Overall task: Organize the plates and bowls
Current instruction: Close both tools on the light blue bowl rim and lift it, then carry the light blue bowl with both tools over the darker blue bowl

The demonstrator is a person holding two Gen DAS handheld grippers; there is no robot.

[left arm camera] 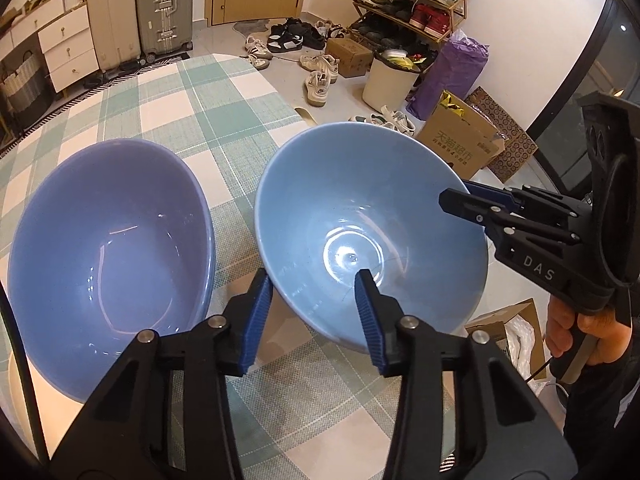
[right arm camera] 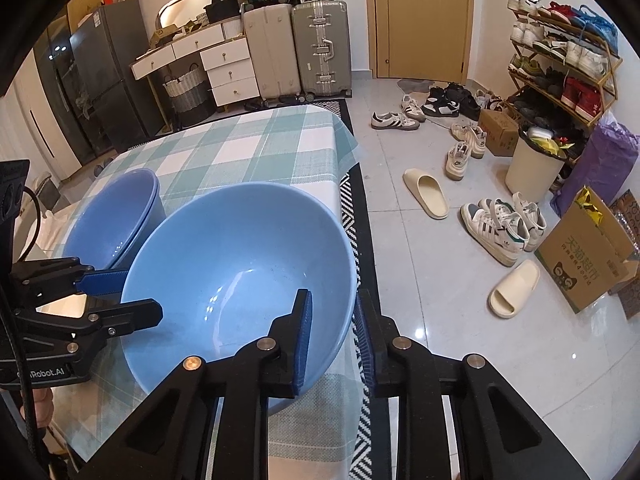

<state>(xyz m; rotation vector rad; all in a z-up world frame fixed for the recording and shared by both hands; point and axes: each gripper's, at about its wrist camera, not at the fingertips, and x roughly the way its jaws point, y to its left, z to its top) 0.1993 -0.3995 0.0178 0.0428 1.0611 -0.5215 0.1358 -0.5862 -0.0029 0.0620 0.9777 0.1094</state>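
A light blue bowl (left arm camera: 360,208) (right arm camera: 240,272) sits on the checked tablecloth near the table's right edge. My left gripper (left arm camera: 316,300) is open, its fingers straddling the bowl's near rim, one inside and one outside. My right gripper (right arm camera: 332,332) is open too, straddling the opposite rim; it also shows in the left wrist view (left arm camera: 460,200). The left gripper shows in the right wrist view (right arm camera: 120,296). A darker periwinkle bowl (left arm camera: 108,248) (right arm camera: 116,212) stands just left of the light blue one; it looks like two nested bowls.
The table (left arm camera: 192,92) (right arm camera: 248,148) has a green and white checked cloth. The floor to the right holds shoes, slippers (right arm camera: 426,192), cardboard boxes (left arm camera: 460,140), a white bin (right arm camera: 532,168) and a shoe rack. Suitcases and drawers stand beyond the table.
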